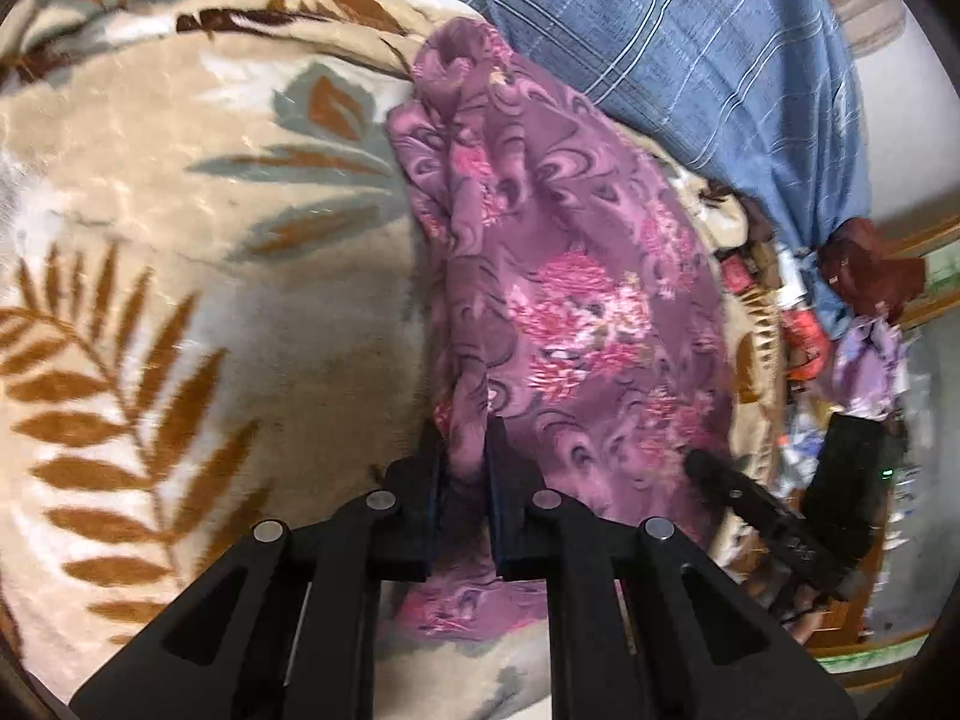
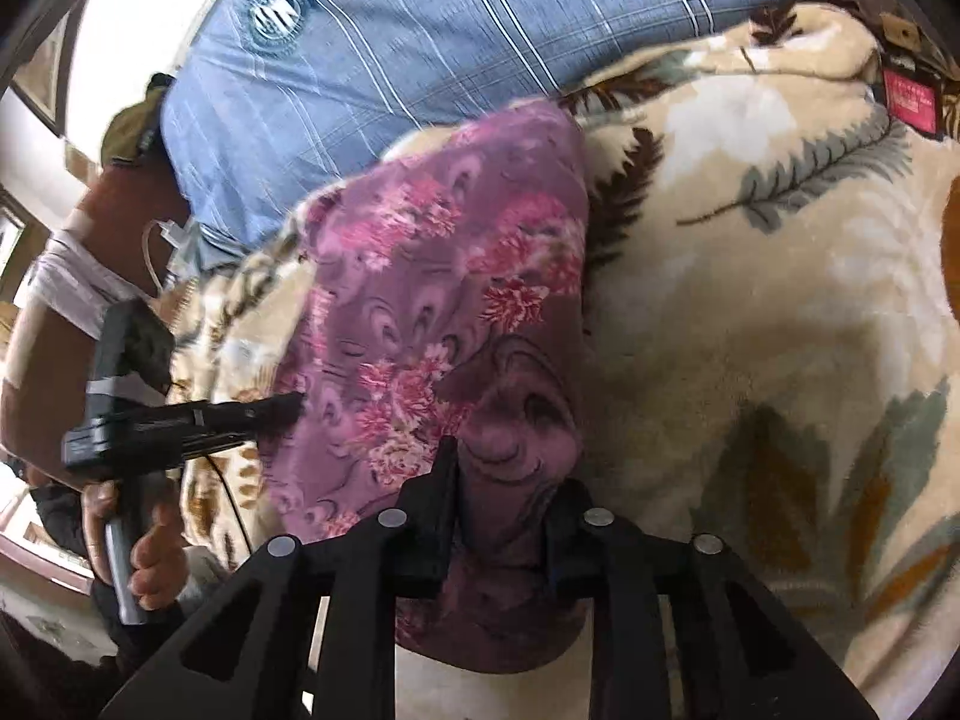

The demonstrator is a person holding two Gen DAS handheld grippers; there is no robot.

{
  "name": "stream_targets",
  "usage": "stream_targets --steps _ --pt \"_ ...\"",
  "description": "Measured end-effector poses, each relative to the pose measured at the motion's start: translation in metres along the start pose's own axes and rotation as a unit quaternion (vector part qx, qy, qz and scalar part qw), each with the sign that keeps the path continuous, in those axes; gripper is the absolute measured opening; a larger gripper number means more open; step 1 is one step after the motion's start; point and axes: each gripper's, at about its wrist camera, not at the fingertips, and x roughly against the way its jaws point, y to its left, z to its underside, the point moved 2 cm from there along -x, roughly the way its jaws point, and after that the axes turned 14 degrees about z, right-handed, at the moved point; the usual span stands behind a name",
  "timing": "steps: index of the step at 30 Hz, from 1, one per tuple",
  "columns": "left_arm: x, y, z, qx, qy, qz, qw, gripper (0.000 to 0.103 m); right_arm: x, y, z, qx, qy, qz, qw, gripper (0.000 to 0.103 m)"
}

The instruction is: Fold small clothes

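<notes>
Between your grippers, left gripper point(image 1: 465, 450) and right gripper point(image 2: 501, 480) each pinch the purple cloth point(image 1: 558, 300); mid-fold, carry both edges toward twelve o'clock over the blanket point(image 1: 150, 192).

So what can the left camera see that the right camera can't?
Only the left wrist view shows the heap of mixed clothes at the far right edge. Only the right wrist view shows the person's hand on the other gripper's handle, and the red tag on the blanket. Both show the purple flowery cloth lying on the leaf-pattern blanket, pinched by the left gripper and the right gripper, with the blue checked fabric behind.
</notes>
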Motion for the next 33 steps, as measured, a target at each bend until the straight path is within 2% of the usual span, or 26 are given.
stream_targets --steps 2,5,7,12,14,17,18,22,24,26,29,30,31,33 --pt "-0.002 -0.002 0.001 -0.019 0.002 -0.008 0.9998 0.011 -0.014 -0.004 0.004 -0.011 0.020 0.001 1.000 0.025" --pt "0.001 -0.010 0.002 -0.043 0.000 -0.019 0.9989 0.011 -0.005 -0.010 0.000 -0.022 0.012 -0.010 1.000 0.026" --pt "-0.002 -0.010 0.004 -0.047 0.001 -0.023 0.9986 0.012 -0.005 -0.012 0.000 -0.024 0.016 -0.006 1.000 0.031" --pt "0.002 -0.008 0.014 -0.066 -0.015 -0.031 0.9972 0.016 -0.005 -0.006 0.008 -0.013 0.008 0.015 1.000 0.032" --pt "0.003 -0.013 0.016 -0.084 -0.018 -0.031 0.9958 0.007 0.002 -0.005 0.013 -0.005 -0.007 0.020 1.000 0.029" --pt "-0.011 -0.014 0.016 -0.102 -0.020 -0.048 0.9934 0.007 -0.010 0.001 0.015 0.015 -0.010 0.034 0.999 0.028" --pt "-0.018 -0.014 0.016 -0.100 -0.019 -0.056 0.9932 0.007 -0.010 0.001 0.013 0.011 -0.010 0.033 0.999 0.028" --pt "-0.016 -0.009 0.013 -0.084 -0.030 -0.037 0.9953 0.006 -0.008 0.000 0.014 0.011 -0.016 0.022 1.000 0.027" --pt "-0.015 -0.008 0.014 -0.084 -0.034 -0.037 0.9952 0.010 -0.007 -0.002 0.013 0.004 -0.016 0.012 1.000 0.027" --pt "-0.010 -0.007 0.016 -0.083 -0.050 -0.031 0.9948 0.016 0.002 -0.003 0.016 -0.003 -0.028 0.012 1.000 0.033" --pt "0.005 -0.005 0.032 -0.078 -0.085 -0.032 0.9928 0.024 0.014 -0.003 0.030 0.001 -0.049 0.011 0.999 0.034" --pt "0.010 -0.002 0.038 -0.070 -0.094 -0.026 0.9928 0.025 0.015 -0.006 0.035 -0.008 -0.050 0.000 0.999 0.034" --pt "0.015 0.003 0.049 -0.042 -0.105 -0.003 0.9936 0.025 0.016 -0.008 0.039 -0.015 -0.055 -0.002 0.998 0.034" --pt "0.015 0.009 0.058 -0.007 -0.109 0.021 0.9938 0.025 0.015 -0.010 0.039 -0.017 -0.058 -0.001 0.998 0.031"
